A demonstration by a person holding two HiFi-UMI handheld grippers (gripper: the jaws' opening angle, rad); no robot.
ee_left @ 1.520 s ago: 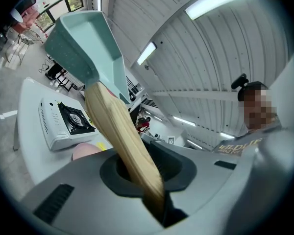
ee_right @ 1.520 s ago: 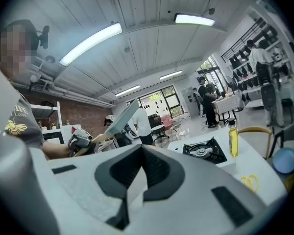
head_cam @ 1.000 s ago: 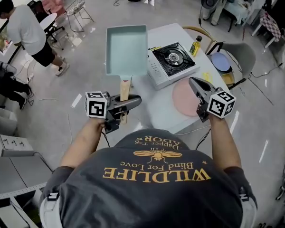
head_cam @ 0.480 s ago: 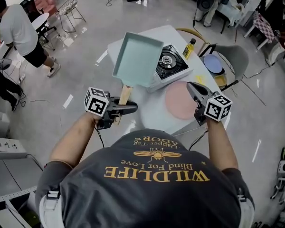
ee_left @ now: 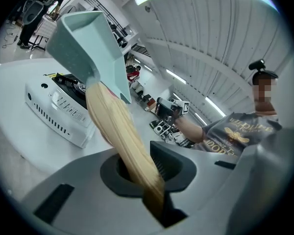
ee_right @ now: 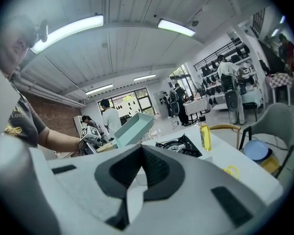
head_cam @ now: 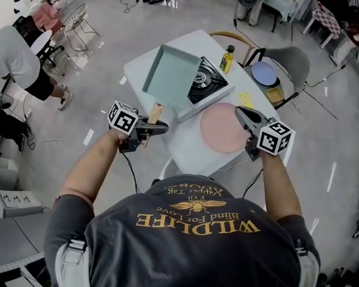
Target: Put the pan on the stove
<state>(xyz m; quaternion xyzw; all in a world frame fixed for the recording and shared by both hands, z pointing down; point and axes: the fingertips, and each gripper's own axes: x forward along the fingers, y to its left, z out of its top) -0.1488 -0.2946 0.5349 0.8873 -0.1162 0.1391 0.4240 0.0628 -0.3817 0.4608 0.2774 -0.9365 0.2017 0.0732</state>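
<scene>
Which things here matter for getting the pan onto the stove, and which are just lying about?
Job: pan, held by its wooden handle in the left gripper; stove.
Lying about: yellow bottle, pink round mat, blue plate.

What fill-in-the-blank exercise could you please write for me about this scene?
1. The left tongs are shut on the wooden ____ of the pan.
2. The right tongs hold ____.
3. The round mat beside the stove is ____.
Missing: handle; nothing; pink.
</scene>
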